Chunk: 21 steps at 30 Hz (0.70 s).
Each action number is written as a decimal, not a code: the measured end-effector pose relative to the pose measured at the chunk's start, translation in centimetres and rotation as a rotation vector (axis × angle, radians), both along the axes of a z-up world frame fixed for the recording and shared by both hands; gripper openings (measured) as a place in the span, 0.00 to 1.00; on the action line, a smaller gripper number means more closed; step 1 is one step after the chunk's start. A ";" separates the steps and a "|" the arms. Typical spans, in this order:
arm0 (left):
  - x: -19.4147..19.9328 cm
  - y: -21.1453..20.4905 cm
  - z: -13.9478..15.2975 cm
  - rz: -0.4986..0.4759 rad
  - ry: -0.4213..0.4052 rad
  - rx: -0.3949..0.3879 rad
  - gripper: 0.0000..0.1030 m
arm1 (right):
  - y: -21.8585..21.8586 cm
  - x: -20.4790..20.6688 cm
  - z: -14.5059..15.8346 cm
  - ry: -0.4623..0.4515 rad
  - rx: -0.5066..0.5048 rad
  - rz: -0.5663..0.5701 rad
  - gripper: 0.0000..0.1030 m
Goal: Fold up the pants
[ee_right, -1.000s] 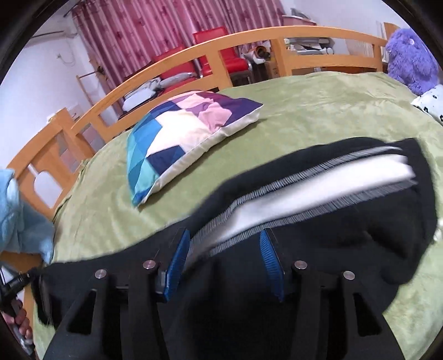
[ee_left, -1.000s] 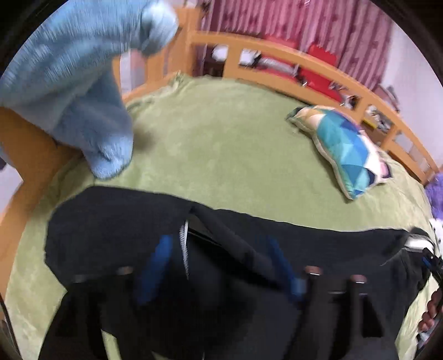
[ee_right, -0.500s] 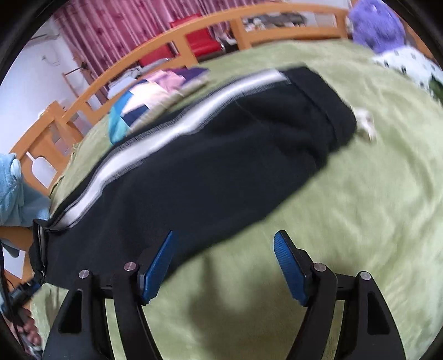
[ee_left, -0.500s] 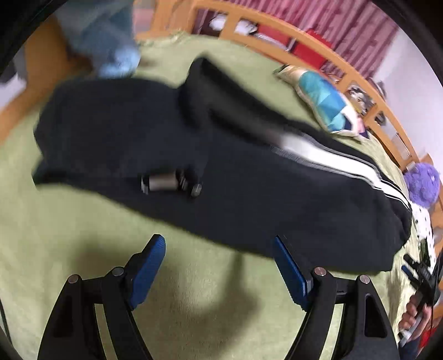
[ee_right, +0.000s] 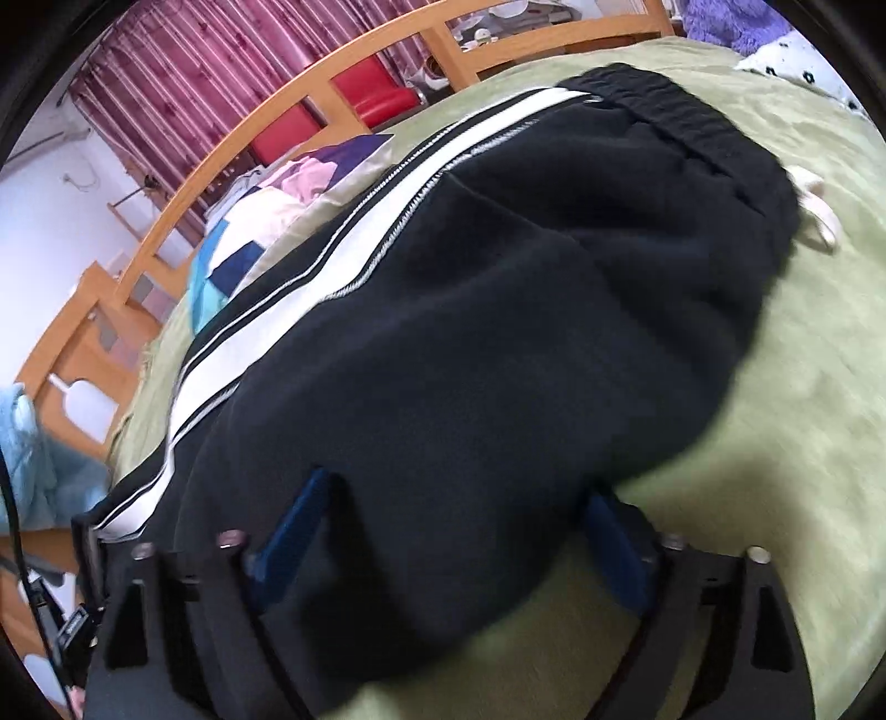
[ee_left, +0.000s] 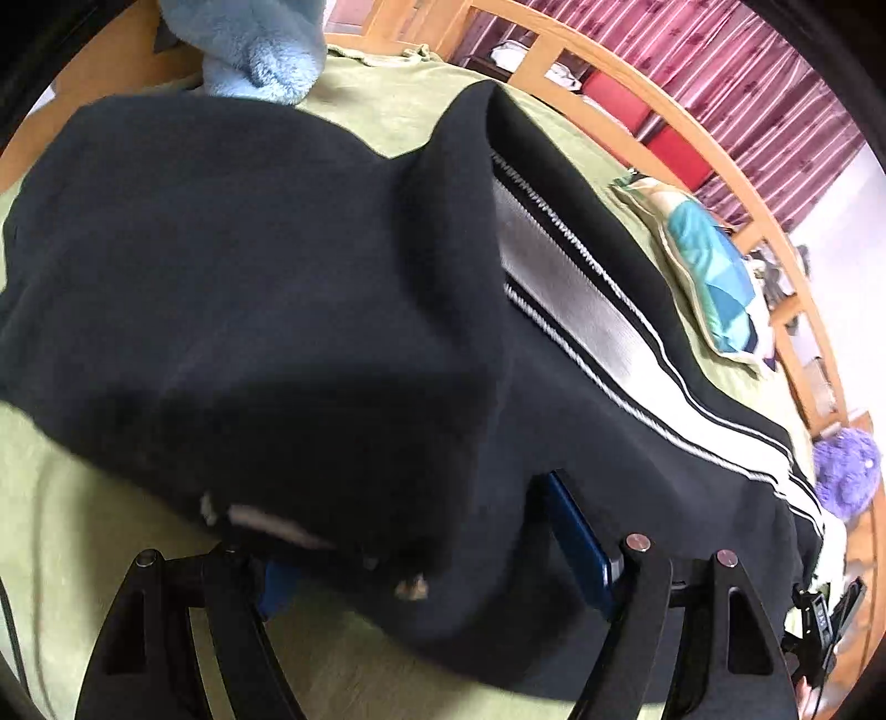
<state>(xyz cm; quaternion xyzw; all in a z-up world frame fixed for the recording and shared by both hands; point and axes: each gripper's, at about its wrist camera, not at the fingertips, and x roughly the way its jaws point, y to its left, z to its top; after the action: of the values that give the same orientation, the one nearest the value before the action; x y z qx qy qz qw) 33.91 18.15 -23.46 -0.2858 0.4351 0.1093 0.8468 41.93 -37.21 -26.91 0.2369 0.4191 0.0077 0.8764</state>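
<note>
Hand-held gripper, left: jaws stand wide, straddling the near edge of the black pants; cloth lies between the pads, but no pinch is visible. The pants rest on the green bed, laid lengthwise with the white side stripe running away toward the right. A blue plush item sits at the far left corner, and a patchwork pillow lies beyond the stripe.

Hand-held gripper, right: jaws have just been opening and now stand wide over the near edge of the pants, cloth between the pads, not clamped (the waistband end lies to the far right).

Progress, as judged: the legs appear stacked in one lengthwise fold. Remaining: a crosswise fold, cuffs toward waistband, then smoothing.
</note>
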 end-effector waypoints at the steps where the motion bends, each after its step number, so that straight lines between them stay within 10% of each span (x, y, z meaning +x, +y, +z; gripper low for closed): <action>1: 0.4 -0.2 0.1 0.004 -0.002 0.017 0.73 | 0.4 0.7 0.1 0.001 -0.025 -0.007 0.90; 3: 0.7 -0.5 0.2 0.015 0.001 0.061 0.43 | 1.7 2.3 0.3 0.012 -0.105 -0.020 0.73; 6: 0.2 0.2 0.3 -0.005 -0.001 0.013 0.19 | 2.7 2.5 0.9 0.015 -0.215 -0.030 0.16; 21: -15.4 -1.3 3.3 -0.120 0.074 0.042 0.16 | 0.6 -14.7 7.2 0.003 -0.261 -0.047 0.11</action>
<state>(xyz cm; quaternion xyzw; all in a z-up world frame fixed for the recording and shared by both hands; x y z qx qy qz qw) 18.56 16.81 -20.13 -0.2371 0.4801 0.0782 0.8409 27.22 -36.57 -19.70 0.1307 0.4124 -0.0678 0.8990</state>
